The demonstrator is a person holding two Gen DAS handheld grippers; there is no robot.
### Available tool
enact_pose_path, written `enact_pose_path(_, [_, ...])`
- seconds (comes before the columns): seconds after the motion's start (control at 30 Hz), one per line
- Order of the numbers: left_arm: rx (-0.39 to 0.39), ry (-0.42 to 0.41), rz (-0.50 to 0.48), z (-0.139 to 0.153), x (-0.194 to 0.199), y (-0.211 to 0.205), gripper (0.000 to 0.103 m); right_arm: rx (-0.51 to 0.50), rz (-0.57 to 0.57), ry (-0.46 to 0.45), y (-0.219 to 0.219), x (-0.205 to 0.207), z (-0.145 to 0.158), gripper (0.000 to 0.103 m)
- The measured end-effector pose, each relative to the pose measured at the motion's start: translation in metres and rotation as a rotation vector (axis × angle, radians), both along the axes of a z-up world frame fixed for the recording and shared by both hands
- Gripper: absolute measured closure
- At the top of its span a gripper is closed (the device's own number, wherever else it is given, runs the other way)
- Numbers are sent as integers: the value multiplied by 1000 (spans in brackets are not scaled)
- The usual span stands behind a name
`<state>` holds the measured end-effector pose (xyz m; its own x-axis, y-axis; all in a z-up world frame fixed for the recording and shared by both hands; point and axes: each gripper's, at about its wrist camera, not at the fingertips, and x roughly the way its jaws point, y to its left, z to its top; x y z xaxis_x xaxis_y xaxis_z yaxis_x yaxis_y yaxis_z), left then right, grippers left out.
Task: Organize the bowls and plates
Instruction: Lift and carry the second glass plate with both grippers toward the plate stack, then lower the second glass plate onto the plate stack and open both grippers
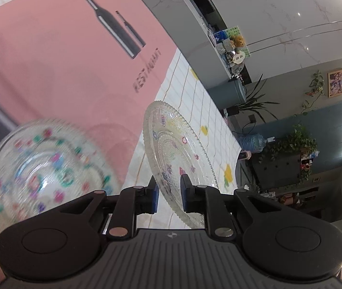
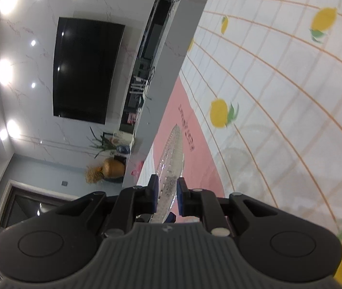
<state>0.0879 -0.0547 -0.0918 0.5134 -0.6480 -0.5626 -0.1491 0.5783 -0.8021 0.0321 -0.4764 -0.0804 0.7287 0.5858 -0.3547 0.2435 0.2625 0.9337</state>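
Note:
In the left wrist view my left gripper (image 1: pixel 169 193) is shut on the rim of a clear glass plate (image 1: pixel 175 149) with small coloured flowers, held off the table. A glass bowl (image 1: pixel 43 168) with coloured dots is blurred at the lower left over the pink placemat (image 1: pixel 62 60). In the right wrist view my right gripper (image 2: pixel 167 196) is shut on the rim of a clear glass plate (image 2: pixel 172 154), seen edge-on above the table.
The table has a white checked cloth with lemons (image 2: pixel 279 84) and a pink mat printed with bottles. A grey counter (image 2: pixel 168 48) runs along the far edge. A television (image 2: pixel 86 69), plants (image 1: pixel 298 144) and shelves stand beyond the table.

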Motion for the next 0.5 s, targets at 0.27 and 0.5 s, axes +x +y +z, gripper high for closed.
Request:
enact_pose_path(0.27, [54, -16, 18, 4, -34, 2, 82, 64, 62, 45, 3, -22, -7, 89])
enact_pose_path(0.5, [24, 102, 88, -14, -45, 16, 80, 7, 186, 108, 20, -17, -10, 89])
